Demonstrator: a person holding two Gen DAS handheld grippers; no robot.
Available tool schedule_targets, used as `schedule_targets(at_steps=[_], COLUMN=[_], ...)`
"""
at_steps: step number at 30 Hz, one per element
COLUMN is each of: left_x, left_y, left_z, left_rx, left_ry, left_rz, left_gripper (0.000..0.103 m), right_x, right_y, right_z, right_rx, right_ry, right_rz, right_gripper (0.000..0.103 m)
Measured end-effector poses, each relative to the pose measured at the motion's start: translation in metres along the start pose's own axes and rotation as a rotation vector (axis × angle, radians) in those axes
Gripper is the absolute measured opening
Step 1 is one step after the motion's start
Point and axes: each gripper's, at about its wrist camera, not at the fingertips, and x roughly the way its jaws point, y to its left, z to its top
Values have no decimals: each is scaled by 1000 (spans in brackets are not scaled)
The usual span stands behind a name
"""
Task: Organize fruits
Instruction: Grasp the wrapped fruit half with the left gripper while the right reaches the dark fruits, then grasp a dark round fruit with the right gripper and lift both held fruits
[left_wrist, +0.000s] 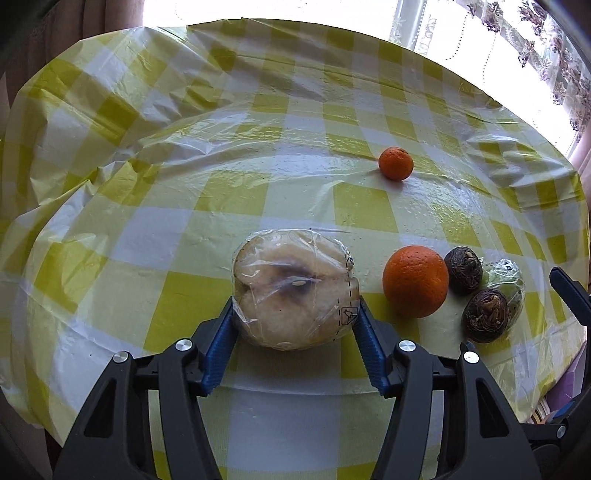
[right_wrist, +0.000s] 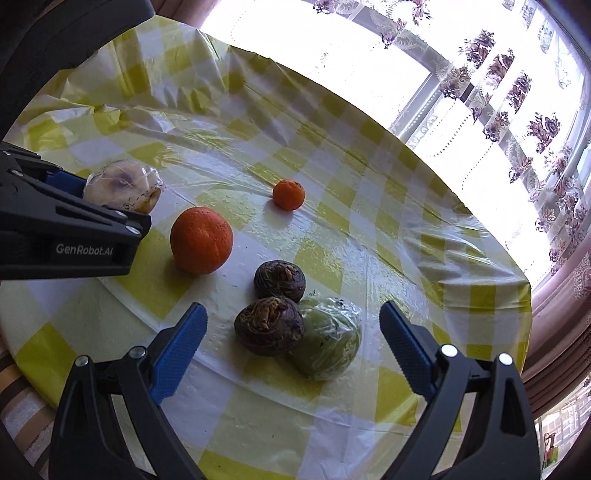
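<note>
My left gripper (left_wrist: 295, 314) is shut on a pale cut fruit wrapped in plastic film (left_wrist: 295, 288), at the table's near edge; both show in the right wrist view, fruit (right_wrist: 122, 184). A large orange (left_wrist: 415, 280) (right_wrist: 201, 240) lies right of it. Two dark brown round fruits (left_wrist: 463, 273) (left_wrist: 485, 315) sit further right, against a green film-wrapped fruit (left_wrist: 508, 280). My right gripper (right_wrist: 291, 325) is open, its fingers on either side of the nearer brown fruit (right_wrist: 269, 325) and the green wrapped fruit (right_wrist: 328, 339). The other brown fruit (right_wrist: 280, 280) is just beyond. A small tangerine (left_wrist: 396, 163) (right_wrist: 289, 194) lies farther back.
A round table with a yellow and white checked plastic cloth (left_wrist: 184, 184) (right_wrist: 369, 221) holds everything. A bright window with flowered lace curtains (right_wrist: 498, 92) stands behind. The table edge drops off close to both grippers.
</note>
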Motion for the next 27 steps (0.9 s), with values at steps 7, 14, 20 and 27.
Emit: schedule_targets(at_steps=[7, 14, 20, 27], left_x=[-7, -12, -14, -26], left_y=[19, 27, 27, 20], left_z=[-4, -9, -10, -14], left_rx=[-42, -52, -47, -25], left_ry=[-5, -4, -5, -15], left_rz=[94, 111, 113, 116], left_gripper=[58, 58, 58, 58], right_x=[11, 25, 24, 13], right_y=[5, 8, 6, -3], right_z=[5, 5, 4, 0], right_rx=[-15, -13, 2, 41], right_ry=[23, 67, 63, 63], right_rz=[15, 61, 91, 123], right_gripper=[80, 42, 41, 39])
